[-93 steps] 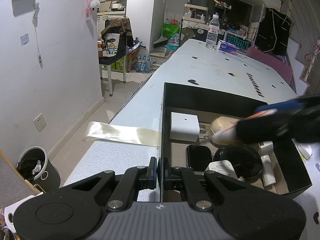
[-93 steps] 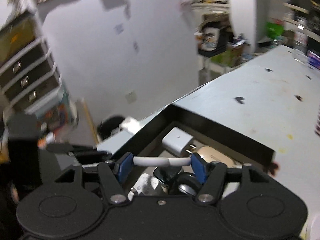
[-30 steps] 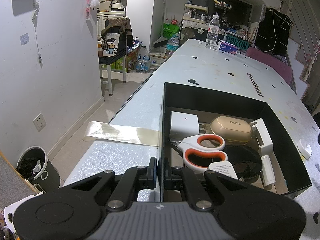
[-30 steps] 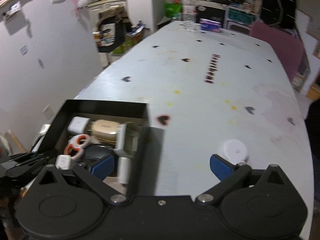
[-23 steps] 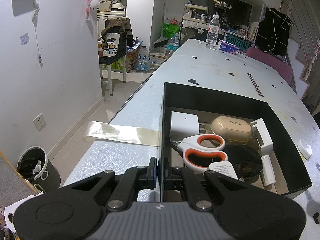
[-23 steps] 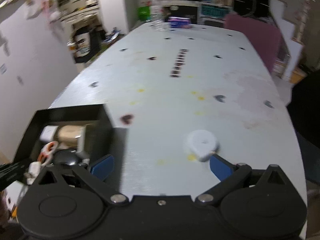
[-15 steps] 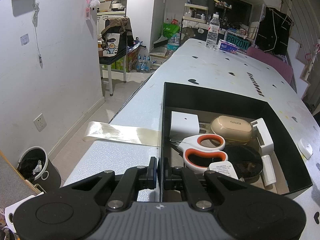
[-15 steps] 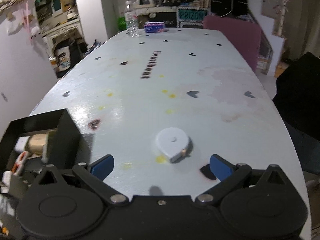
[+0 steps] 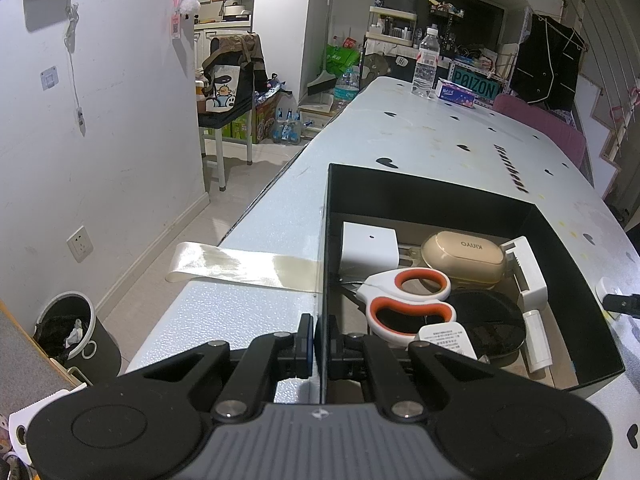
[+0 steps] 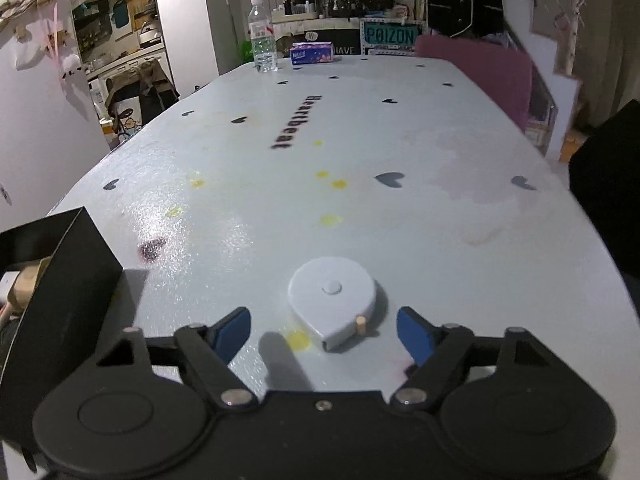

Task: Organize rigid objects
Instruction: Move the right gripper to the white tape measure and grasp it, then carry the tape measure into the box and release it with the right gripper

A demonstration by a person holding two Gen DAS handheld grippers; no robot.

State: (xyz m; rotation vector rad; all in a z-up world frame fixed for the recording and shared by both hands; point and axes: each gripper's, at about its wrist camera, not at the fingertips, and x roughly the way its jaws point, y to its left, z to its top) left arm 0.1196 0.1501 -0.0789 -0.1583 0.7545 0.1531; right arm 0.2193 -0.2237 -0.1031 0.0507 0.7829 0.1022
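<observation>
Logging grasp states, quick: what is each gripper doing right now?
Left gripper: shut on the black box wall.
Right gripper: open, empty, by the white tape measure.

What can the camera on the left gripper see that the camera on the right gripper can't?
Only the left wrist view looks down into the black box: orange-handled scissors, a tan case and a white charger. It also shows the left gripper shut on the box's wall, and tape hanging off the table edge.

Only the right wrist view shows the open right gripper with the whole white tape measure lying between its fingertips.

Both show the black box, the white table, the water bottle and the POIZON sign.
</observation>
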